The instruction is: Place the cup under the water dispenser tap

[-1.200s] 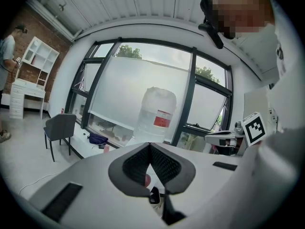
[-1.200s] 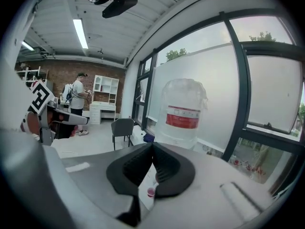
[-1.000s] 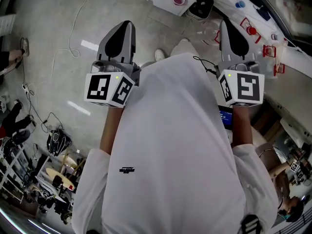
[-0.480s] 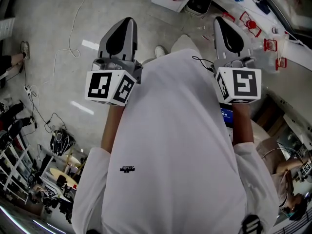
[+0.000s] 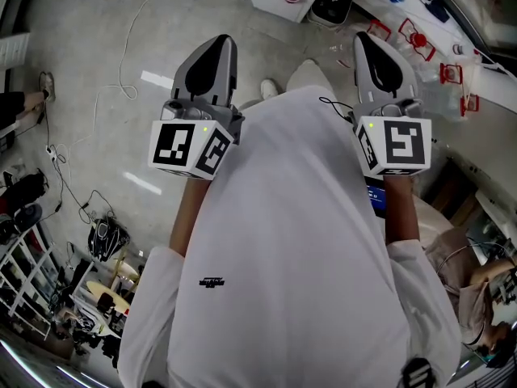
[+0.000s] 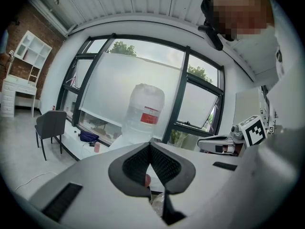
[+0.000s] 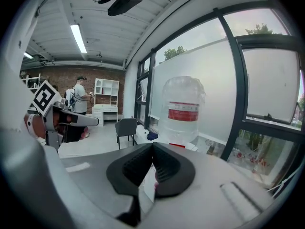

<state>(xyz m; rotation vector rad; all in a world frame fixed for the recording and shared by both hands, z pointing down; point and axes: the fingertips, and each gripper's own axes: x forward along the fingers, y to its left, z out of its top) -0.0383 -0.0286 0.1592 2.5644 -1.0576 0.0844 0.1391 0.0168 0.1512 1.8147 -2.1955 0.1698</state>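
- You hold the left gripper [image 5: 220, 47] and right gripper [image 5: 367, 43] at chest height, jaws pressed together on nothing, as no cup is within reach.
- Both aim toward the water bottle [image 7: 182, 109] ahead.

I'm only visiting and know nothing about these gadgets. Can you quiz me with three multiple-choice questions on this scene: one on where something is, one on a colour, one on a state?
1. In the left gripper view, where is the chair relative to the bottle?
A) left of it
B) right of it
C) on top of it

2. What colour is the bottle's label?
A) blue
B) red
C) green

3. How do the jaws of the left gripper and the right gripper stand?
A) wide apart
B) shut on a cup
C) shut, holding nothing

Answers:
1 A: the chair stands by the window, left of the bottle.
2 B: the band is plainly red.
3 C: in each gripper view the jaw tips meet with nothing between them.
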